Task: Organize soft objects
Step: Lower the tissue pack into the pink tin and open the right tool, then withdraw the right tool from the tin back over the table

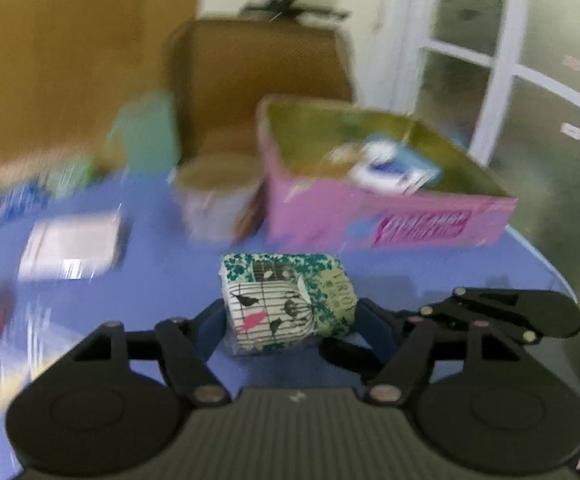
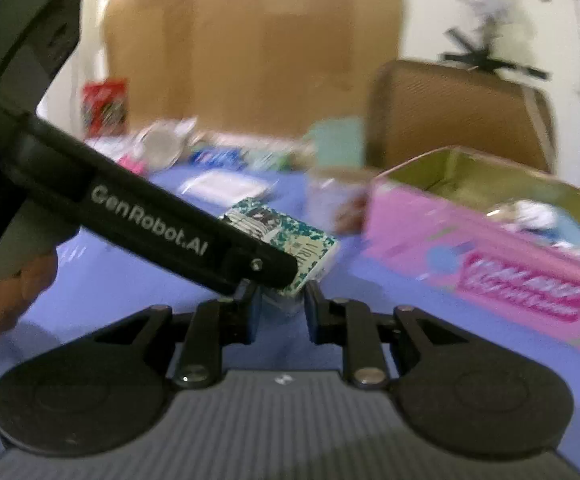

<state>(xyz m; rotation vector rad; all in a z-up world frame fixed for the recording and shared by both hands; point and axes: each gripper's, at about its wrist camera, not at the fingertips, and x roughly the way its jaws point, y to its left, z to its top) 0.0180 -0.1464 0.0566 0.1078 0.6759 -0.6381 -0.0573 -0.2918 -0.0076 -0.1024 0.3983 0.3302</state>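
— While the left gripper (image 1: 290,316) clamps the small green-and-white birdcage-printed tissue pack (image 1: 288,302), where does that pack sit?

— Above the blue tabletop (image 1: 162,236), on the near side of the pink open-topped cardboard box (image 1: 385,216).

— And the right gripper (image 2: 280,312)?

— Just below the pack's corner, jaws parted, touching nothing I can make out.

— Beyond the pack?

— A round paper tub (image 1: 218,196) touching the box's left side; a brown chair (image 1: 258,76) behind both.
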